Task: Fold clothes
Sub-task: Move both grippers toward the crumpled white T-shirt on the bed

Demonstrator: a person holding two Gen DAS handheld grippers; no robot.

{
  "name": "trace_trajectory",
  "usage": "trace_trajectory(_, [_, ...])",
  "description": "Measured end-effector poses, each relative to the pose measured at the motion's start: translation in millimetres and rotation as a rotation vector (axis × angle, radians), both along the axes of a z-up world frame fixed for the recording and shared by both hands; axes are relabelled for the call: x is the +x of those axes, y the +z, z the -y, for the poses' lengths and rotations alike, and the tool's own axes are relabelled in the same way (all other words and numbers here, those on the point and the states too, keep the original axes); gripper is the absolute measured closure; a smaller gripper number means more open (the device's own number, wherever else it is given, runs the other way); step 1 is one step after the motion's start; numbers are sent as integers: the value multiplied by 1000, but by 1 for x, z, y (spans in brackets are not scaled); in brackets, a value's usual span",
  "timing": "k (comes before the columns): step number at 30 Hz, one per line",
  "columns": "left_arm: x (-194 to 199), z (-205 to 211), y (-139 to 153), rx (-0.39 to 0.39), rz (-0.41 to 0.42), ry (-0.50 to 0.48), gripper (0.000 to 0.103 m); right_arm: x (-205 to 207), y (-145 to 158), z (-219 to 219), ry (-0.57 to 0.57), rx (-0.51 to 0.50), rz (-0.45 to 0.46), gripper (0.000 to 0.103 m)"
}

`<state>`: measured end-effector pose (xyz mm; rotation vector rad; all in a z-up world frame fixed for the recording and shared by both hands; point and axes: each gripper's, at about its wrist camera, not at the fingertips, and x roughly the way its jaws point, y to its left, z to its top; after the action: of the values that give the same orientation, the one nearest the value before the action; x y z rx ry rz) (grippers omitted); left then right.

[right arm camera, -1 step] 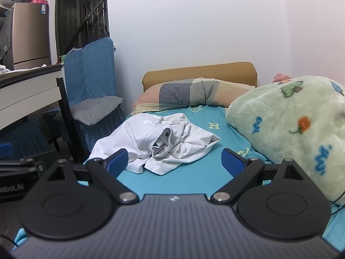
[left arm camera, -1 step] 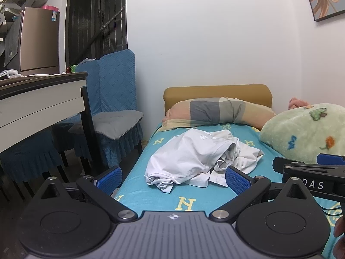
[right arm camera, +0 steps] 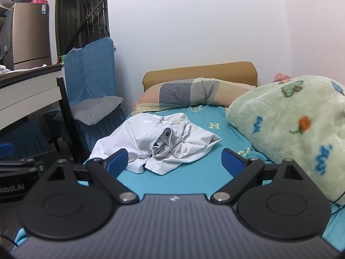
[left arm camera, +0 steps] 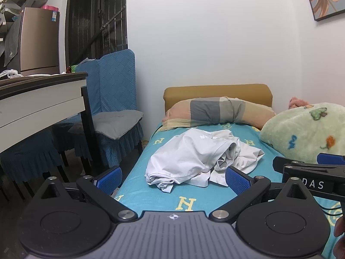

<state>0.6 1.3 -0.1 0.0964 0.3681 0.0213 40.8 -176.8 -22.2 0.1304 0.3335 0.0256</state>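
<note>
a crumpled white cotton garment [left arm camera: 194, 159] lies at the middle of the frame on the turquoise bed sheet with yellow letters [left arm camera: 151, 194], its long axis running from lower left to upper right. the left gripper [left arm camera: 172, 179] and the right gripper [right arm camera: 174, 161] are both wide open, holding nothing.

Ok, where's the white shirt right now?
The white shirt lies crumpled on the teal bed sheet, ahead of both open grippers, below the striped pillow and left of the green blanket.
</note>
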Motion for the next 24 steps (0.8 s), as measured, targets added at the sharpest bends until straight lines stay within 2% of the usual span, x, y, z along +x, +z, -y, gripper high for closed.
trace_trajectory(4, [-4,1,-2,10,13,9,0,2,0,0,-2,2,-10,8])
trace_trajectory(8, [7,4,-5,26,-13,11,0,5,0,1,-4,4,-21,8])
trace_trajectory(15, [0,-1,-10,19,-8,13,0,3,0,1,1,15,-23,8])
trace_trajectory(24, [-1,3,-17,30,-31,7,0,10,7,15,-2,79,-41,8])
